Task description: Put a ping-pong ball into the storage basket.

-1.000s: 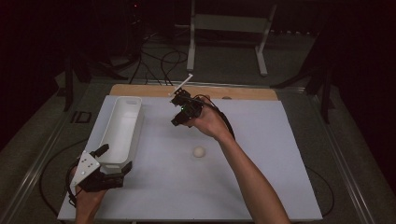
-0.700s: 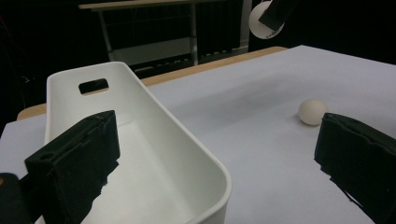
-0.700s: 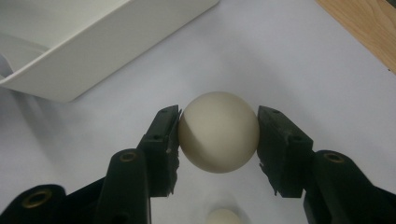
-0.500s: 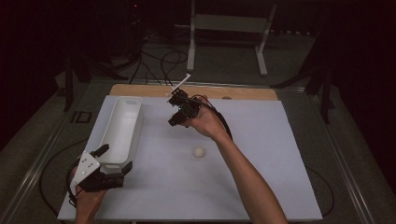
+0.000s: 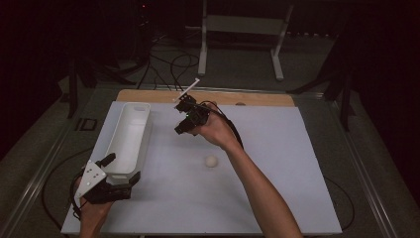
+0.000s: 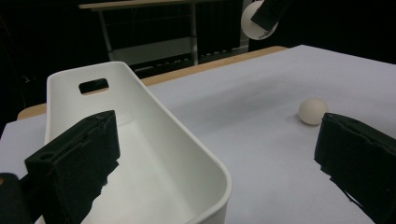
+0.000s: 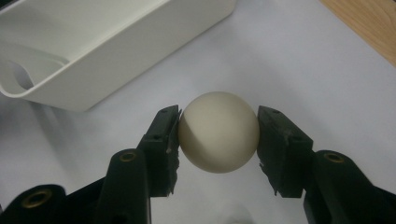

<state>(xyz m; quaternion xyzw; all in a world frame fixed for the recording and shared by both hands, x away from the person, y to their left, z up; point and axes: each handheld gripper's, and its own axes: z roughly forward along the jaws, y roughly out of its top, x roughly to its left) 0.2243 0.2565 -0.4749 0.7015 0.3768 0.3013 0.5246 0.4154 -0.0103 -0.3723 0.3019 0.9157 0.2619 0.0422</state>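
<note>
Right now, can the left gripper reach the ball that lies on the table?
Probably not directly: the left gripper straddles the white bin's near wall, and the loose ball lies off to its right across bare table.

Two small white balls: one ball (image 7: 218, 137) is clamped between the jaws of the right gripper (image 5: 181, 126), held above the table near twelve o'clock; a second ball (image 5: 211, 161) lies loose on the white sheet (image 5: 277, 168) near the centre. One long white bin (image 5: 127, 139) sits at about nine o'clock. Two handheld grippers: the left gripper (image 5: 121, 171) at seven o'clock, jaws spread around the bin's near end. One white sheet covers one wooden table (image 5: 262, 98).
</note>
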